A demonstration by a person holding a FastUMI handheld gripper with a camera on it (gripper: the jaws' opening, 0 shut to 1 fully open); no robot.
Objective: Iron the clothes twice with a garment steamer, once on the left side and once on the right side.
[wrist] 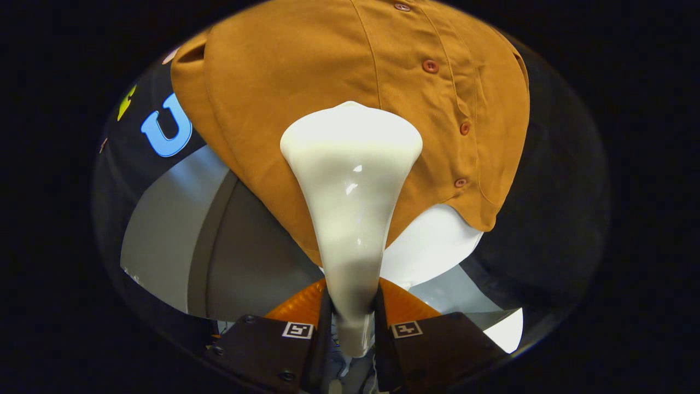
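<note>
One glossy cream-white plastic garment steamer (350,180) stands up between the gripper (353,306) fingers, both pressing its narrow neck; that slim waist looks the sensible hold, though the smooth shell could slip. Its wide head lies against the hanging mustard-brown buttoned cotton shirt (306,71), left of the button row. The cloth looks soft and yielding, draped over a white form (432,246).

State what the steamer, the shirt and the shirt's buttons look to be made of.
Steamer, gripped between the tongs: likely glossy cream plastic, judging by its sharp highlights and smooth moulded flare. Shirt: matte woven cloth, perhaps cotton, with visible stitched seams and soft folds. Buttons: small reddish discs with a slight sheen, probably plastic, too small to be sure.
</note>
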